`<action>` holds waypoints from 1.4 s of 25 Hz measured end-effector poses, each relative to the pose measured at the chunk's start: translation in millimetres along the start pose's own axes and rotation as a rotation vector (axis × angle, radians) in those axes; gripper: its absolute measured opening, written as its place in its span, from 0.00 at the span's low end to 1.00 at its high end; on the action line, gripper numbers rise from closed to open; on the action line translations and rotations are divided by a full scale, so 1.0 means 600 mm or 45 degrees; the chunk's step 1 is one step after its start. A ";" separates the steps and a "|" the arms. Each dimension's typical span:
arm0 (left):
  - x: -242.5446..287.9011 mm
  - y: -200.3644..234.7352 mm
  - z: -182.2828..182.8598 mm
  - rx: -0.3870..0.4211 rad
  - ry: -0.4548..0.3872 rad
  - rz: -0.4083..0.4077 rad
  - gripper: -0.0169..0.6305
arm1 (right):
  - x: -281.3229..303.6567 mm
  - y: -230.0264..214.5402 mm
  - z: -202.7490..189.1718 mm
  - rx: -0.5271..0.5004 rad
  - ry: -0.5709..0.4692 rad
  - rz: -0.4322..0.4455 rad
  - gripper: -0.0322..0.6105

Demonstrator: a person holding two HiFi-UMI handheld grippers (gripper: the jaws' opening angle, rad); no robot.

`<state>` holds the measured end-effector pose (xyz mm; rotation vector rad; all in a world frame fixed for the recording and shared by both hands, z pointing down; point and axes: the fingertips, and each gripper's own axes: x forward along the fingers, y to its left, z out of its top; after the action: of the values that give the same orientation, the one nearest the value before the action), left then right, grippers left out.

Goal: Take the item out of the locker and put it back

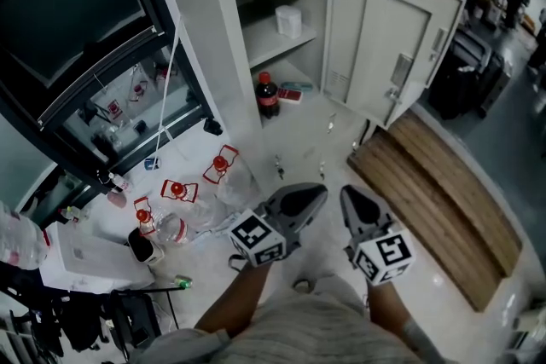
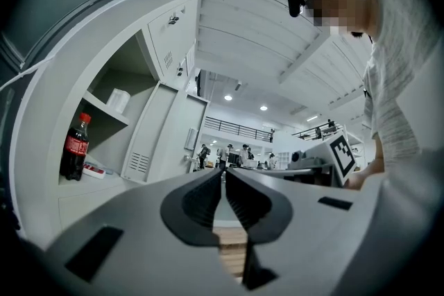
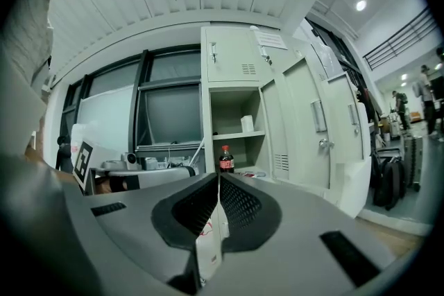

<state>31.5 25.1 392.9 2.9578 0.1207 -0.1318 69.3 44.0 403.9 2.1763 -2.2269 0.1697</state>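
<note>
The grey locker (image 1: 223, 55) stands with its door (image 1: 384, 55) swung out to the right. On its floor stands a cola bottle (image 1: 267, 95) with a flat red and teal pack (image 1: 292, 91) beside it. The shelf above carries a white roll (image 1: 289, 20). My left gripper (image 1: 317, 193) and right gripper (image 1: 348, 194) hang side by side well short of the locker, both shut with nothing held. From the left gripper (image 2: 223, 173) the bottle (image 2: 75, 147) lies far left. From the right gripper (image 3: 218, 177) the bottle (image 3: 226, 159) sits straight ahead.
Several plastic water bottles with red labels (image 1: 181, 193) litter the floor at the left, near a white box (image 1: 81, 256). A black-framed glass cabinet (image 1: 85, 38) stands left of the locker. A wooden pallet (image 1: 444, 192) lies on the right, with dark luggage (image 1: 465, 81) behind it.
</note>
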 end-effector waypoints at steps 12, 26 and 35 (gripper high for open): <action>0.012 0.101 0.006 -0.014 -0.005 0.142 0.04 | 0.105 -0.025 -0.001 -0.012 0.030 0.166 0.05; 0.066 0.252 0.006 -0.050 -0.002 0.356 0.04 | 0.265 -0.084 0.005 0.027 0.146 0.428 0.05; 0.049 0.311 0.006 -0.072 -0.009 0.533 0.04 | 0.347 -0.082 0.010 0.018 0.132 0.610 0.05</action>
<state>76.6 -156.6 419.0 2.8504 -0.4833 -0.0788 113.7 -165.0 420.4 1.5560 -2.6425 0.2968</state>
